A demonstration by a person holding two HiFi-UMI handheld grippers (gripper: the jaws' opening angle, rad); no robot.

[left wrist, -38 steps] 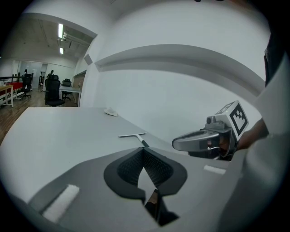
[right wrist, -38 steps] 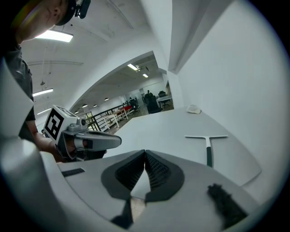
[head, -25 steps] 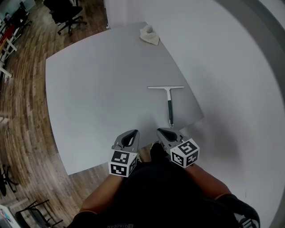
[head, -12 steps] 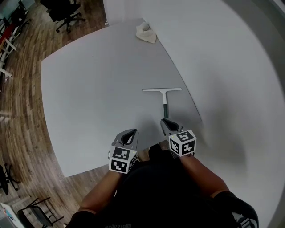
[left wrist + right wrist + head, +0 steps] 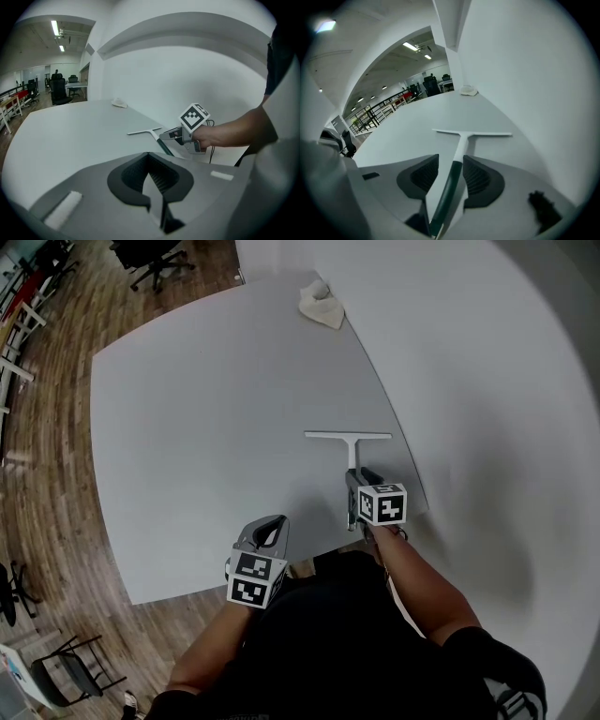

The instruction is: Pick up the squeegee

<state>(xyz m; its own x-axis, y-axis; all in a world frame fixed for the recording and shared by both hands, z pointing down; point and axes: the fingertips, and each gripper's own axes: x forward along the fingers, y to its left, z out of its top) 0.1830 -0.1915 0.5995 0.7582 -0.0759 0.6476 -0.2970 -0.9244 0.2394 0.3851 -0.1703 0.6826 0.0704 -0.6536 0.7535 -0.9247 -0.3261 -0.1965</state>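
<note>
1. Straddling the squeegee (image 5: 461,140) handle: the right claw (image 5: 451,176) is released, jaws wide apart with one pad on each side of the dark grip. Neither pad looks to be pressing. The jaws have just been opening, with the handle between them.
2. Change: a second ago the right claw sat clenched back at the near edge of the table (image 5: 206,427), short of the handle's end. It has since come forward and down over the handle.
3. Meaning for the task: the approach looks done, but the grasp isn't. My read is that the next move is to close on the dark grip, then lift.
4. Squeegee position: it lies flat on the table with the blade crosswise at the far end and the handle pointing back at the person. It looks to lie where it did before.
5. Left claw (image 5: 267,531): clenched, nothing in it, hanging at the near table edge well apart from the squeegee. It has barely shifted.
6. Edges: the squeegee sits near the table's right edge, which runs along the wall (image 5: 469,381), and the handle's end is near the front right corner. There's little room to the right, so a sideways nudge could send it toward the edge. Lifting straight up looks safest.
7. Open room: the table is bare to the left and ahead. The cloth (image 5: 321,306) lies at the far corner, well apart.
</note>
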